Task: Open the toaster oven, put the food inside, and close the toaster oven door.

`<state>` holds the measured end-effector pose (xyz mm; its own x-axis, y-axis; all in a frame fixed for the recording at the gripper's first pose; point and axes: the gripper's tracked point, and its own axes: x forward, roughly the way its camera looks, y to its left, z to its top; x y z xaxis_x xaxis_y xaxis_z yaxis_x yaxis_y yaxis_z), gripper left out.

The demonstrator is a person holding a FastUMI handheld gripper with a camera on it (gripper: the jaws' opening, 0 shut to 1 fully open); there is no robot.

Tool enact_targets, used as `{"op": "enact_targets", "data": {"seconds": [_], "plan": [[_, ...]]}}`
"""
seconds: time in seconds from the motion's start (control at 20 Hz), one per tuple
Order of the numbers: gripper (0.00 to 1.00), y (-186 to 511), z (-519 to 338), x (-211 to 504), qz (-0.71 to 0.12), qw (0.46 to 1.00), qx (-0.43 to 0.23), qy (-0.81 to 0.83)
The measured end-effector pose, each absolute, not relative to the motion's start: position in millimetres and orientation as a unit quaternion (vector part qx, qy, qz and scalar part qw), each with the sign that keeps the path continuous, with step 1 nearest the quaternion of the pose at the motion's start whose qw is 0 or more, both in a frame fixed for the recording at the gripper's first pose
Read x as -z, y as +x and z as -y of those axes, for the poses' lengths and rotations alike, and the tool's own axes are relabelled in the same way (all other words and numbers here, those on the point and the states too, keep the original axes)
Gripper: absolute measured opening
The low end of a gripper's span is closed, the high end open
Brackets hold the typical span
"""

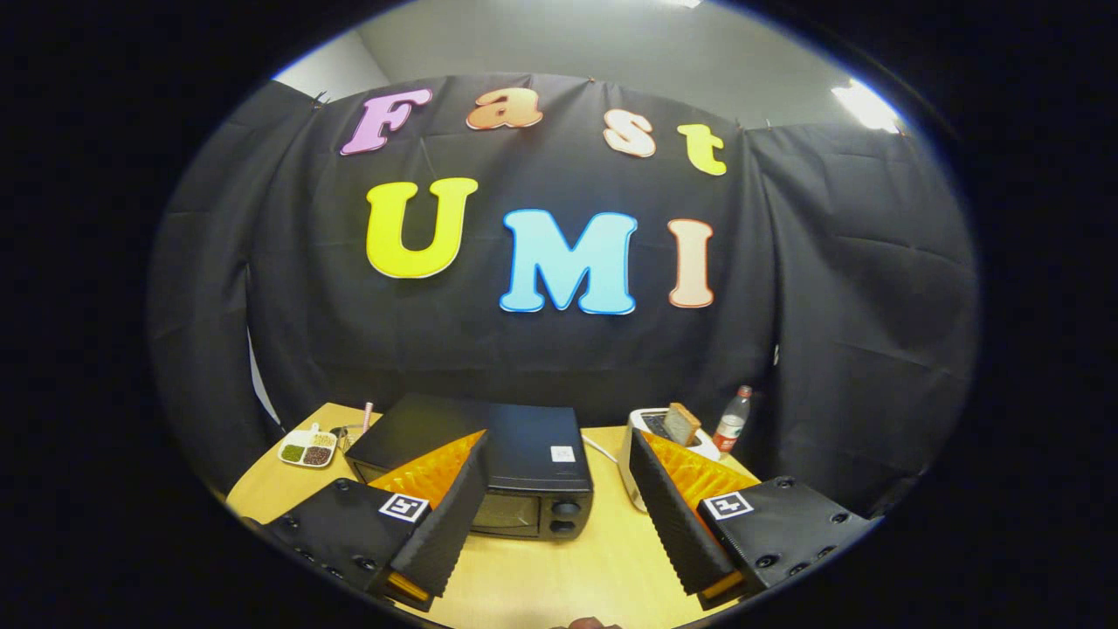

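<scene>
gripper: fingers spread wide, holding nothing | oven: on the table, just ahead of the fingers, door shut | bread: right of oven, in toaster | feel: oven looks heavy, hard; bread light, soft | hold: probably door's top edge; handle hidden

Jaws of the gripper spread wide before the closed toaster oven.

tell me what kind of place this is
Probably a staged recording booth, not a real kitchen: black cloth wall behind a wooden table holding a toaster oven and a pop-up toaster. The open gripper holds nothing.
</scene>
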<state>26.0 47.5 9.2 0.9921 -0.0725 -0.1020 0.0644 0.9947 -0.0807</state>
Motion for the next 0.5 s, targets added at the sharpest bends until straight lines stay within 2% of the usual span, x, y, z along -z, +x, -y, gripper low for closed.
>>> {"op": "enact_targets", "data": {"seconds": [0.25, 0.5], "plan": [[0.98, -24.7, 0.6, -19.5, -0.04, 0.996, 0.076, -0.014], [0.98, -37.5, 28.9, -23.0, -0.035, 0.996, 0.084, -0.02]]}}
